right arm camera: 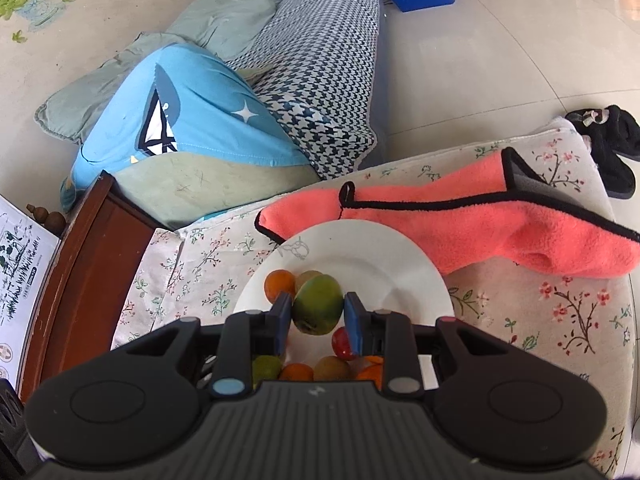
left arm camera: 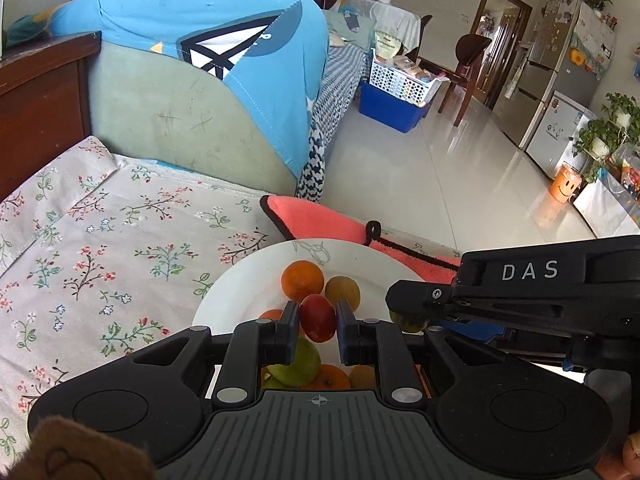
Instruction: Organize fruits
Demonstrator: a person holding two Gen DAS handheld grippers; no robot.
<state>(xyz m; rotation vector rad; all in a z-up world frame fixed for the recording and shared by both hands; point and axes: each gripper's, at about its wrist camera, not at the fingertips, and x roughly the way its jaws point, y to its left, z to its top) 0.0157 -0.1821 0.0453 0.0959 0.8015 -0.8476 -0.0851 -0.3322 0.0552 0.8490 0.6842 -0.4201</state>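
Our left gripper (left arm camera: 318,318) is clamped on a small red fruit (left arm camera: 318,317), carried above the white plate (left arm camera: 224,292); our right gripper (right arm camera: 317,312) is clamped on a green fruit with an orange blush (right arm camera: 319,304), above the same plate. We judge the step in hand to be delivery: both fruits ride over the dish, where an orange (left arm camera: 302,281) and a yellowish fruit (left arm camera: 342,292) already lie. The next move, as we read it, calls for lowering each fruit into a bare patch of the plate and easing the jaws apart without nudging the round fruits already there, which could roll.

The left wrist view alone shows the right gripper reaching in from the side, marked DAS, and the room beyond. The right wrist view alone shows the coral cloth (right arm camera: 472,232) at full length, lying on the floral cover (right arm camera: 560,300) just behind the plate, and more of the plate's bare far side.
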